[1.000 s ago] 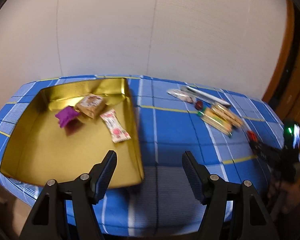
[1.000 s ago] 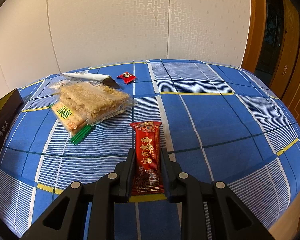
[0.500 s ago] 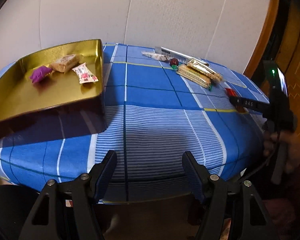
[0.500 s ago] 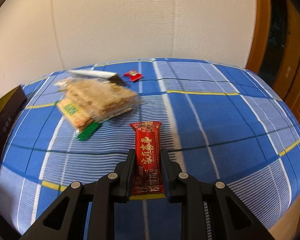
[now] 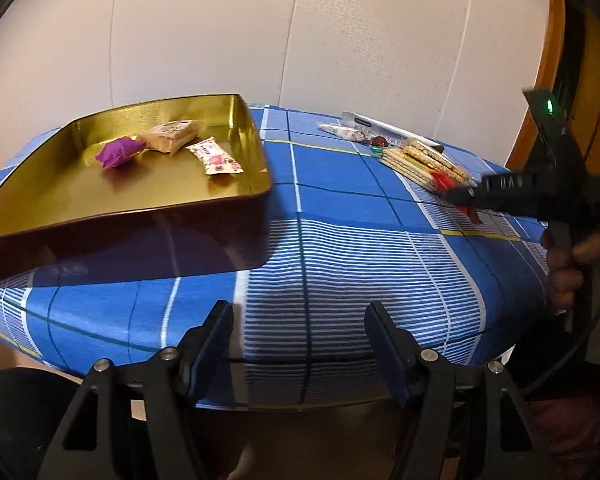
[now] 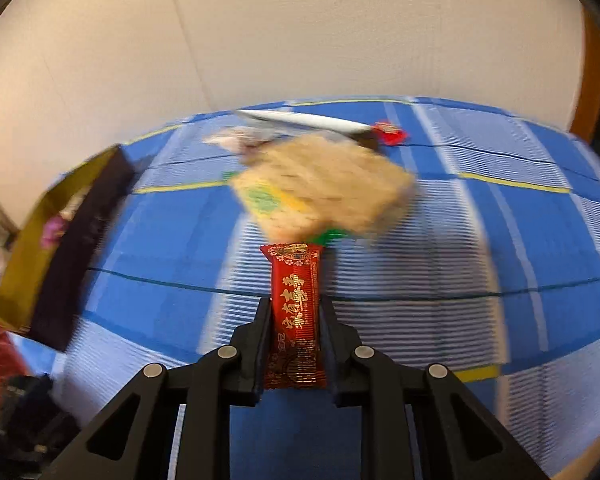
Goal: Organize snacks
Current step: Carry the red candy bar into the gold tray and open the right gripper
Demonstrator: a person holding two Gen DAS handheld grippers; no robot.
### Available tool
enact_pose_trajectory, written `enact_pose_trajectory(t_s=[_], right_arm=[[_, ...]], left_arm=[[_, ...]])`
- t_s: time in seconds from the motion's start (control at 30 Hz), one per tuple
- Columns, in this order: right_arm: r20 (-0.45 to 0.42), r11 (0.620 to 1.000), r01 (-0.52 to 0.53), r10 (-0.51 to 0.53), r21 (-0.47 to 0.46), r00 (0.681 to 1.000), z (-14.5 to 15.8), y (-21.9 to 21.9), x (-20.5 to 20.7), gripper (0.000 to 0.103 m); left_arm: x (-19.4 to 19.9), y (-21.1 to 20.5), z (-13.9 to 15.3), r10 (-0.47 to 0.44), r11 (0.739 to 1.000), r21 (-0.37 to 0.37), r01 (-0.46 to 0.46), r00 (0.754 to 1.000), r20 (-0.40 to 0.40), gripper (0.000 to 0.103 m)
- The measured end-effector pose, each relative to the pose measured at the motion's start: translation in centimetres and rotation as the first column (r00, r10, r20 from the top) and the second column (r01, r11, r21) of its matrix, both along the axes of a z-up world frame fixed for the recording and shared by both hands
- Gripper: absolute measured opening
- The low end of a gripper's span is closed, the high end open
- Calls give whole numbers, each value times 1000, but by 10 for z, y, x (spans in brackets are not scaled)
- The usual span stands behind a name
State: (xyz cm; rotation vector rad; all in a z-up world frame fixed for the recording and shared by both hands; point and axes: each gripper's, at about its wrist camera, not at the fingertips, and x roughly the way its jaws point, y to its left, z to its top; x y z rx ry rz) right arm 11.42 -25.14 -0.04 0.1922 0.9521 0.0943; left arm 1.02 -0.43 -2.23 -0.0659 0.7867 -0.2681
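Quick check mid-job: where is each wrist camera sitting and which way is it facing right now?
Left wrist: behind the open, empty left gripper at the table's near edge, facing across the blue checked cloth to the gold tin; a hand holding the right gripper shows at right.
Right wrist: behind the right gripper, shut on the red snack bar, facing the cracker packs.
Shared: tin, cracker packs, red bar.

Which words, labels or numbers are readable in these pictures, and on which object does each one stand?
None can be quoted with certainty.
red snack bar: gold Chinese characters, too smeared to read.
cracker pack: green label, blurred.
white wrapper in the gold tin: print too small.
long white packet: dark print too small.
right gripper: pale letters on its side, blurred.
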Motion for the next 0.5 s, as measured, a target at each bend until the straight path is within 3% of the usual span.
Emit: enact_pose_trajectory(t_s=[0.17, 0.27, 0.5], right_arm=[[50, 986, -163, 161, 36, 986, 27, 54, 8, 22], [76, 959, -280, 276, 45, 958, 45, 92, 14, 22], [116, 834, -547, 538, 73, 835, 81, 183, 21, 22]], left_arm=[[-1, 6, -1, 12, 1000, -14, -12, 1000, 5, 69], [-2, 5, -1, 10, 1000, -9, -10, 1000, 11, 69], [-3, 11, 1, 35, 999, -41, -34, 999, 8, 69]])
